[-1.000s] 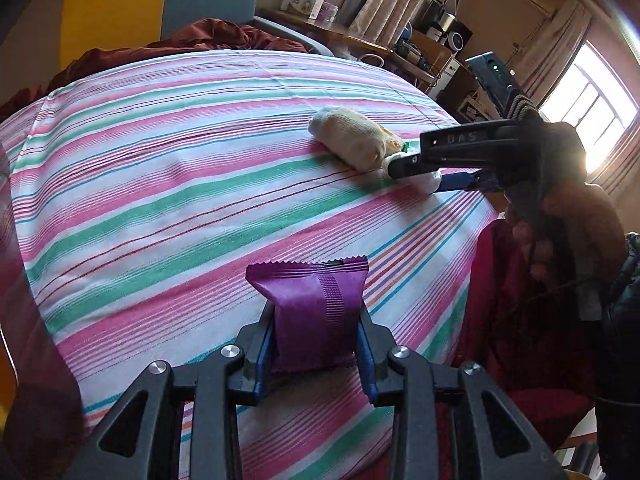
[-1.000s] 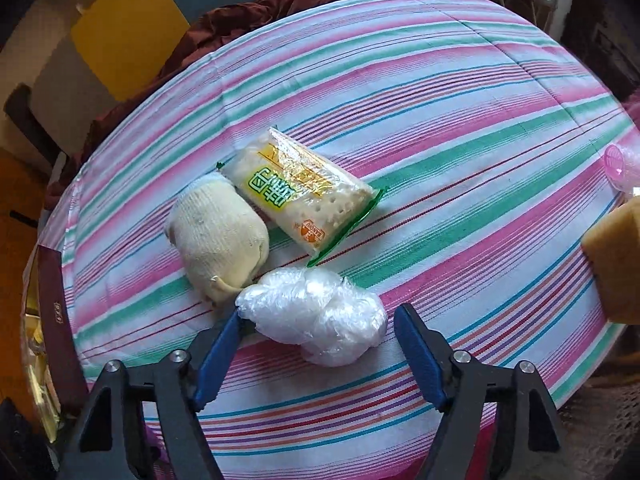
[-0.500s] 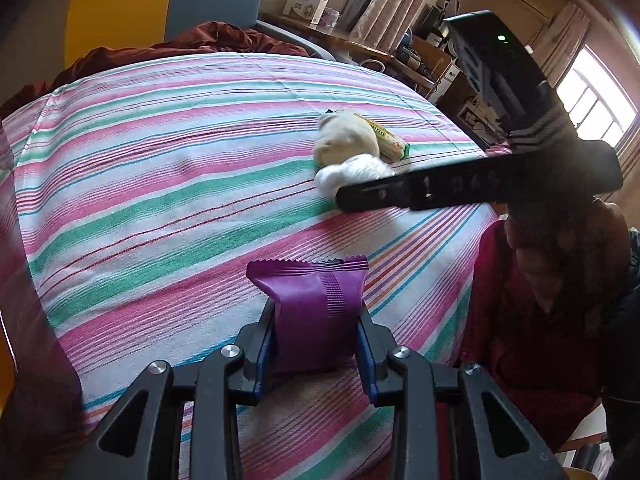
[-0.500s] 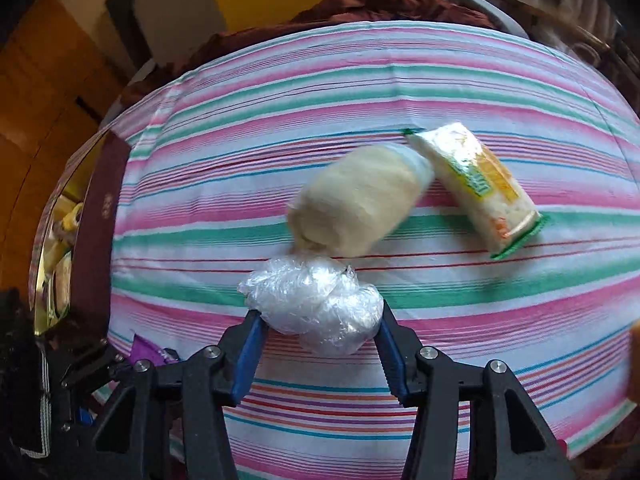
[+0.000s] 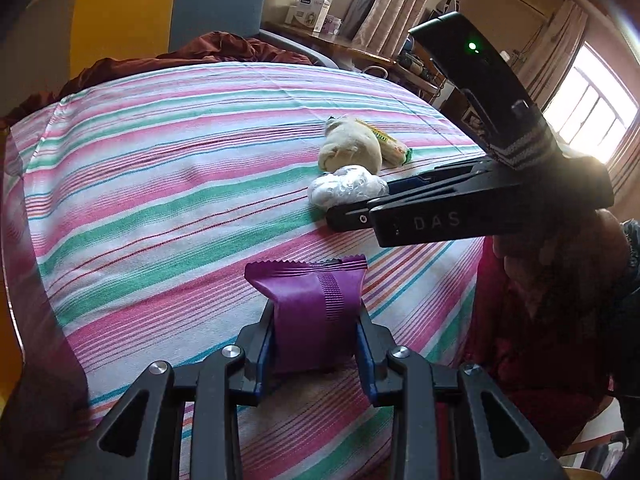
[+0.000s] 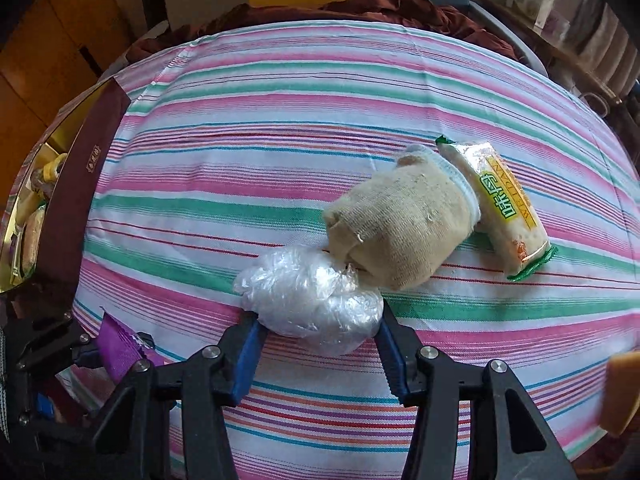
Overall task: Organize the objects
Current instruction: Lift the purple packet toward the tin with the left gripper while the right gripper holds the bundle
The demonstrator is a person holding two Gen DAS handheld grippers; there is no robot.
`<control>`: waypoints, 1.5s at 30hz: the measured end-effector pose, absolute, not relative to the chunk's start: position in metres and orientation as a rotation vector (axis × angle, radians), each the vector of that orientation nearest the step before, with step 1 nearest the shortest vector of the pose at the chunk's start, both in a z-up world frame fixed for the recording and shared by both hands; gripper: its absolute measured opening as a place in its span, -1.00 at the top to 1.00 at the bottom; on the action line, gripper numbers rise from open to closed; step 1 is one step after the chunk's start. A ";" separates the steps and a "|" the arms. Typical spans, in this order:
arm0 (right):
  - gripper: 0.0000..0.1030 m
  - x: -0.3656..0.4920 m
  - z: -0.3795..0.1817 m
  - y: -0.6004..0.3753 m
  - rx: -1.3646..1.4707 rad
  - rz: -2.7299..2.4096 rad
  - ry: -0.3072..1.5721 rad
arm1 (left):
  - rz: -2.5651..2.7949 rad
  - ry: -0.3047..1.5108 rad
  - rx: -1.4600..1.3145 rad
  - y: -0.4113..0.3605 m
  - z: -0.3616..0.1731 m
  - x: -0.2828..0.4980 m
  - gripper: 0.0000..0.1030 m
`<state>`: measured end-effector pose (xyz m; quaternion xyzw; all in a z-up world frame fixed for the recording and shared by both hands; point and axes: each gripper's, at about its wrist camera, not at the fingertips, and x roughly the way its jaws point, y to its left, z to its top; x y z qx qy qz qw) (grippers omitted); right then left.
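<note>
My left gripper (image 5: 316, 336) is shut on a purple snack packet (image 5: 312, 312) just above the near edge of the striped cloth; packet and gripper also show in the right wrist view (image 6: 120, 346). My right gripper (image 6: 316, 340) is shut on a ball of crumpled clear plastic (image 6: 310, 304), which rests on the cloth; it also shows in the left wrist view (image 5: 346, 190). A rolled beige sock (image 6: 400, 220) touches the plastic ball. A cracker packet (image 6: 496, 204) lies against the sock's far side.
An open maroon box (image 6: 80, 188) with gold lining holds several items at the cloth's left edge. A tan sponge-like block (image 6: 622, 392) sits at the right edge. A dark red blanket (image 5: 224, 50) and a yellow-and-blue chair lie beyond the cloth.
My right gripper closed on the plastic ball and swung left, so the sock and cracker packet now sit to its right. The left gripper kept hold of the purple packet.
</note>
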<state>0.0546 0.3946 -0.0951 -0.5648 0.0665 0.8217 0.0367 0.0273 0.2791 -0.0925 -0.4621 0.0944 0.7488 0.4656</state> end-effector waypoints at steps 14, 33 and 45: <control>-0.03 0.059 -0.093 0.399 -1.718 2.533 0.180 | 2.046 0.272 -0.964 0.248 -0.034 0.031 0.35; -0.05 0.063 -0.093 0.394 -1.689 2.538 0.081 | 2.230 0.155 -0.991 0.172 -0.025 0.002 0.35; -0.05 0.061 -0.094 0.383 -1.673 2.534 -0.026 | 2.259 0.117 -1.041 0.149 -0.032 -0.004 0.35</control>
